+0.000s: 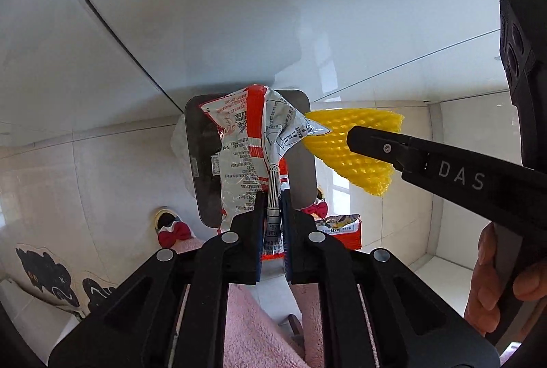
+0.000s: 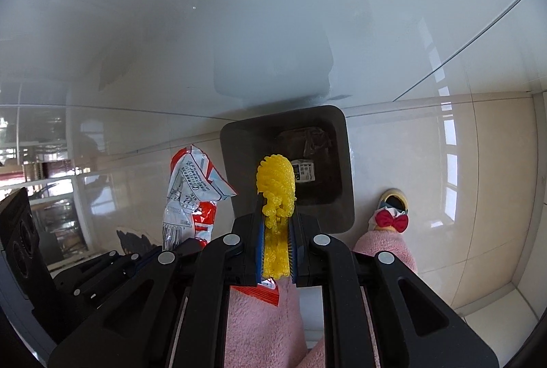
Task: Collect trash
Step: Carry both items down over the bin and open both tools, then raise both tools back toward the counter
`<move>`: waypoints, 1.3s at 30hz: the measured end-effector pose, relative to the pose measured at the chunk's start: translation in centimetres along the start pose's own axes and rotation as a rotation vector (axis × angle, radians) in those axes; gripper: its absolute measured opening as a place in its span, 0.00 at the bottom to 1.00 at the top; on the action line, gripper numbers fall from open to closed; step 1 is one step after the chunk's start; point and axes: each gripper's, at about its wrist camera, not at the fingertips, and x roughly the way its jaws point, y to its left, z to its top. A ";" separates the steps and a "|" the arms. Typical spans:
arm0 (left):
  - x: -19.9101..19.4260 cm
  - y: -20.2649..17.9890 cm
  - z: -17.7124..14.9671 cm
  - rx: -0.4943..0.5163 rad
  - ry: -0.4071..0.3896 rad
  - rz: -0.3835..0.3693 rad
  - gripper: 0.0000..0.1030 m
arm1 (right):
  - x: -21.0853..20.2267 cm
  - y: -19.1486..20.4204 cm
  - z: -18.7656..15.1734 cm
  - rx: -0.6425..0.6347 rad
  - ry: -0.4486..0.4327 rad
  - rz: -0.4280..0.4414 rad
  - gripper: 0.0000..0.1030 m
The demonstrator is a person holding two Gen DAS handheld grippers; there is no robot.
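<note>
A silver wrapper (image 1: 249,159) bore red bands and black print; the foam net (image 2: 277,197) was bright yellow, the bin (image 2: 338,169) dark grey, the slipper's bow (image 2: 393,220) red over pink fleece.

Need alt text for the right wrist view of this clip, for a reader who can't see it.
The right claw is shut on a yellow foam net, held above an open dark trash bin on the tiled floor. To its left, the left claw grips a crumpled red and silver snack wrapper.

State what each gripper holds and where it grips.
Left gripper pinches the snack wrapper at its bottom seam; right gripper clamps the yellow foam net at its lower end.
</note>
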 end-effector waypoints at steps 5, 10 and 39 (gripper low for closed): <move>0.5 0.4 0.0 0.000 0.015 -0.010 0.23 | 1.0 -0.4 0.3 0.041 0.007 0.004 0.15; 0.0 0.7 -0.1 -0.005 0.007 -0.003 0.24 | 1.4 -0.9 0.5 0.086 0.013 0.022 0.37; -17.8 -1.3 -1.2 0.001 -0.260 0.088 0.92 | -17.6 2.9 -2.3 -0.125 -0.239 -0.026 0.97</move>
